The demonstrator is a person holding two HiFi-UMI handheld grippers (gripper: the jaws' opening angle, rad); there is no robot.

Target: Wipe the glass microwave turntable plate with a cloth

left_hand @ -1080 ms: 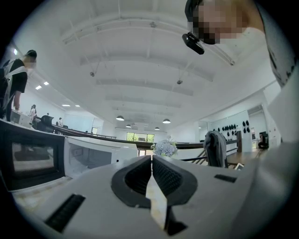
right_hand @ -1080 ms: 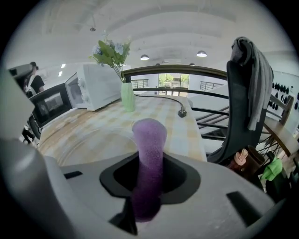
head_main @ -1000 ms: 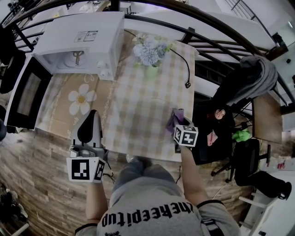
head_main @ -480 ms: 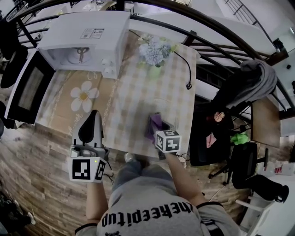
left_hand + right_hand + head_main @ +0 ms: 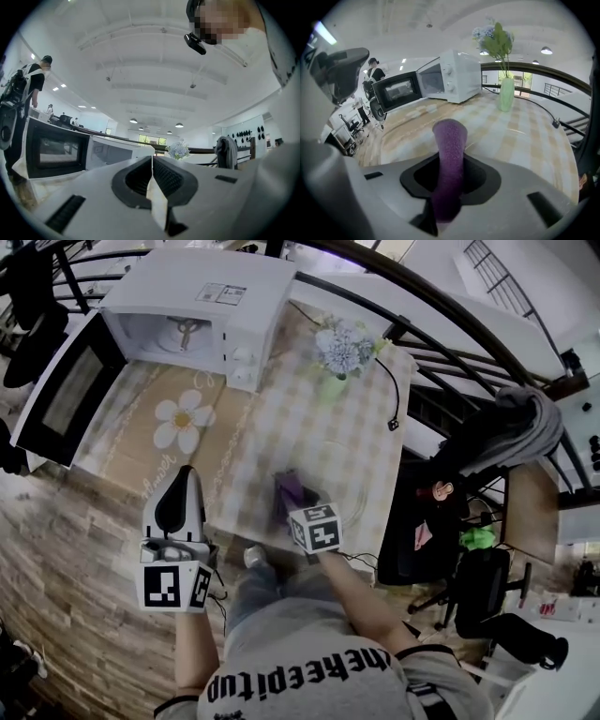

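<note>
I'm pinching the purple cloth in the right gripper above the checked table. I'm holding the left gripper pressed together, empty.

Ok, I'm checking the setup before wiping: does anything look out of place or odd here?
Nothing looks spilled or damaged. The microwave has its door wide open, and a black cord ends in a plug lying loose on the tablecloth. The right claw is shut on the purple cloth.
</note>
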